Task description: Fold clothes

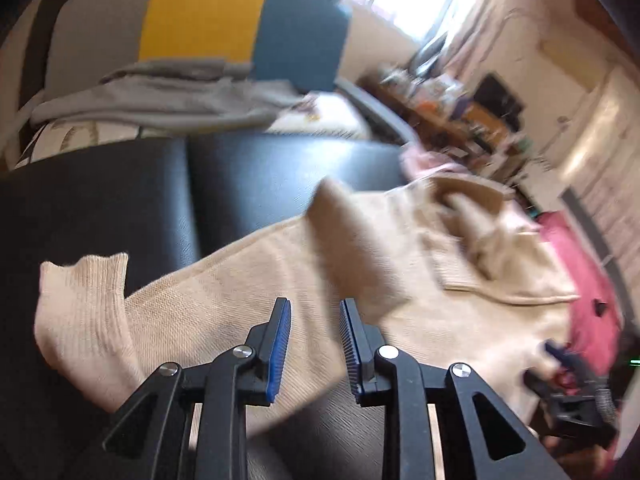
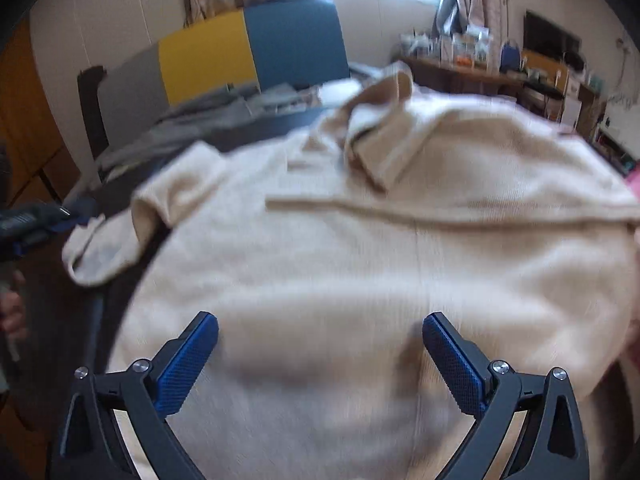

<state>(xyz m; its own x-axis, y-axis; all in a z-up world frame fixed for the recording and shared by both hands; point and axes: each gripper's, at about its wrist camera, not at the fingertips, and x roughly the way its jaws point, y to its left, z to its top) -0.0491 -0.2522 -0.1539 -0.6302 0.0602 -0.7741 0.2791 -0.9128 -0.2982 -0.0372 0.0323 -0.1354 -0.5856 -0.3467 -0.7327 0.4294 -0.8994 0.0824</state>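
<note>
A cream knitted sweater [image 2: 360,248] lies spread over a black padded surface [image 1: 248,176] and fills the middle of both frames. Its sleeve cuff [image 1: 80,304] rests at the lower left of the left wrist view. The left claw [image 1: 315,344] is released, with a narrow gap and nothing between its blue pads, above the sleeve. The right claw [image 2: 320,360] is released wide over the sweater body. Grey clothes [image 1: 160,96] lie in the upper left, before a yellow and blue panel [image 1: 240,20].
</note>
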